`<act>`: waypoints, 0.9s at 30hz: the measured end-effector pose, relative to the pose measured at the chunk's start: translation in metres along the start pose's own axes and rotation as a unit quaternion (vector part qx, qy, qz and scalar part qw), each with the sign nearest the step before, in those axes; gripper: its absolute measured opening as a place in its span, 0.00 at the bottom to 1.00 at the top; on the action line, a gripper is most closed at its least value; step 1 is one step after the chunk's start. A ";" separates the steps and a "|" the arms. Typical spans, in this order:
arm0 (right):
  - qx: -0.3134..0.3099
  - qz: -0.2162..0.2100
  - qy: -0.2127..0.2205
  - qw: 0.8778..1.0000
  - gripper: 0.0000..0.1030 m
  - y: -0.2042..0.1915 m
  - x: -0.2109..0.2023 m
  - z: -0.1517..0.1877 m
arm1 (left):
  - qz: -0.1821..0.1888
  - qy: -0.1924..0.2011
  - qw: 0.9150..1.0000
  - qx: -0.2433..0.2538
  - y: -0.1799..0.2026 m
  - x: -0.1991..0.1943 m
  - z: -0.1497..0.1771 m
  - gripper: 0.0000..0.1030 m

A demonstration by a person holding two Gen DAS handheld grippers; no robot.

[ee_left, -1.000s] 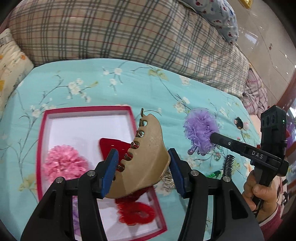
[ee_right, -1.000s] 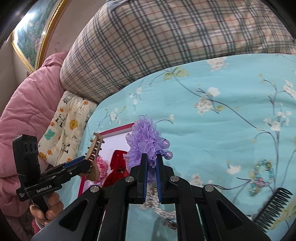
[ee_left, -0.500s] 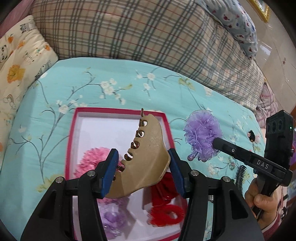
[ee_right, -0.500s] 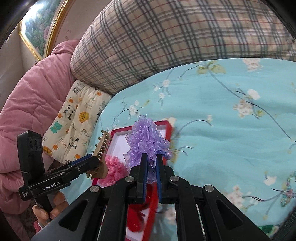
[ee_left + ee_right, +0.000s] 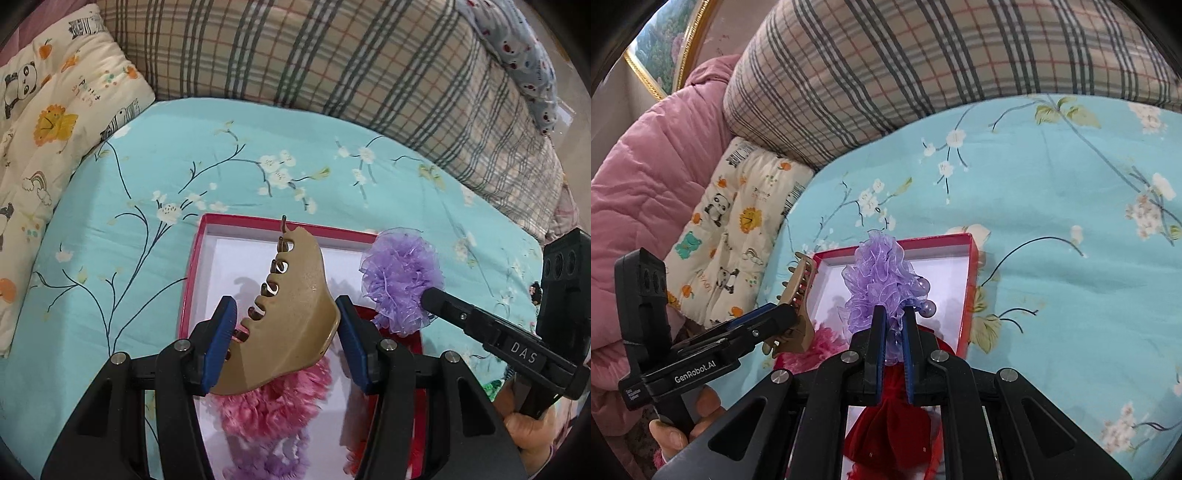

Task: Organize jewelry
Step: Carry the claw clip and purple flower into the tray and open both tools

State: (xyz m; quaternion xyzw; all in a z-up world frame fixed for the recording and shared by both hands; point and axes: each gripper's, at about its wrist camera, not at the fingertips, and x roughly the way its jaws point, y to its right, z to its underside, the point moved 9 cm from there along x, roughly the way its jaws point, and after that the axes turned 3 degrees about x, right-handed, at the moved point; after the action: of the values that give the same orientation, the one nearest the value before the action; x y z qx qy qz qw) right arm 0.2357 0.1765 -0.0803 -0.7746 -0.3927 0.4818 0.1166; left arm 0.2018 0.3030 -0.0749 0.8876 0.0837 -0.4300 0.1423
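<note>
Over a bed spread with a turquoise floral sheet [image 5: 155, 192], I hold both claws above a red-rimmed box [image 5: 258, 223] with a white floor. My left claw [image 5: 286, 339] pinches a tan hair claw clip [image 5: 291, 317] between its blue pads, the clip's teeth pointing away toward the far rim of the box. My right claw [image 5: 892, 347], its pads nearly pressed together, pinches a purple ruffled scrunchie [image 5: 881, 280] by its lower edge; seen from the left wrist, the scrunchie hangs over the box's right rim. Inside the box, at its near end, lie a pink fluffy scrunchie [image 5: 280, 402], a second purple scrunchie [image 5: 273, 461] in front of it, and a dark red velvet bow [image 5: 890, 421] on the right side. A plaid pillow [image 5: 332, 66] runs along the far side of the bed, with a cartoon-print cushion [image 5: 48, 122] at far left and a pink quilt [image 5: 646, 177] beyond it. A hand [image 5: 685, 424] grips the left handle.
</note>
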 end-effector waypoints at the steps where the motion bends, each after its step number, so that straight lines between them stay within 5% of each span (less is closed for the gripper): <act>1: 0.000 0.002 -0.002 1.000 0.07 0.000 0.004 0.000 | -0.004 -0.001 1.000 0.000 -0.001 0.003 0.000 0.52; 27: -0.031 0.055 -0.037 0.997 0.14 0.012 0.050 0.007 | -0.032 -0.030 0.999 0.007 -0.010 0.038 0.006 0.53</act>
State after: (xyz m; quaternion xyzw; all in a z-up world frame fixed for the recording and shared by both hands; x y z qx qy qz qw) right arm 0.2470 0.2033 -0.1237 -0.7799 -0.3682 0.5035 0.0515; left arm 0.2180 0.3117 -0.1101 0.8719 0.1050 -0.4616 0.1252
